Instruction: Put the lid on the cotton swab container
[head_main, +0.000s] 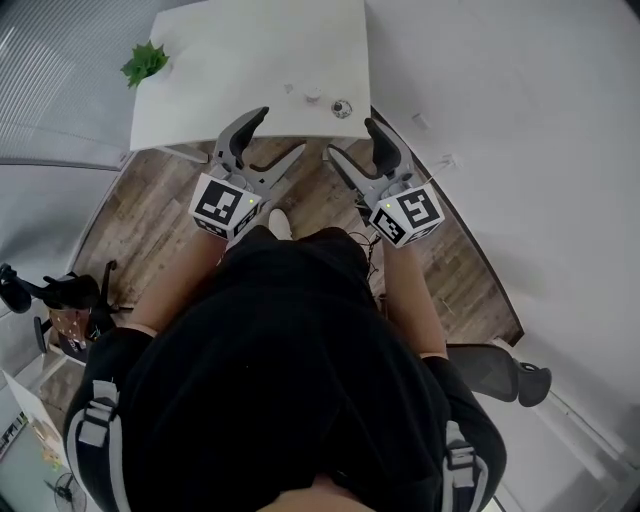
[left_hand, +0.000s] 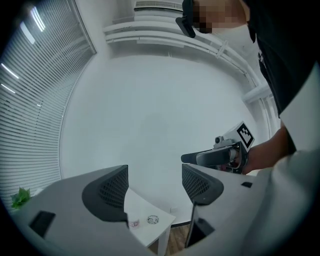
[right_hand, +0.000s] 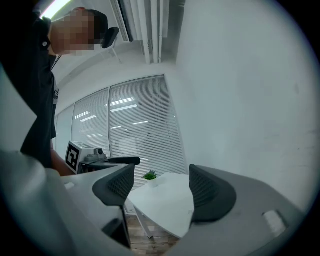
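Both claws are held above the wood floor (head_main: 150, 200) at mid-frame: left claw (head_main: 283, 130) and right claw (head_main: 350, 138), each gaping wide and empty. Beyond them, on the white table (head_main: 250, 60), the cotton swab container (head_main: 313, 96) stands just beside its separate lid (head_main: 342, 108). A plant (head_main: 145, 62) sits at the upper left.
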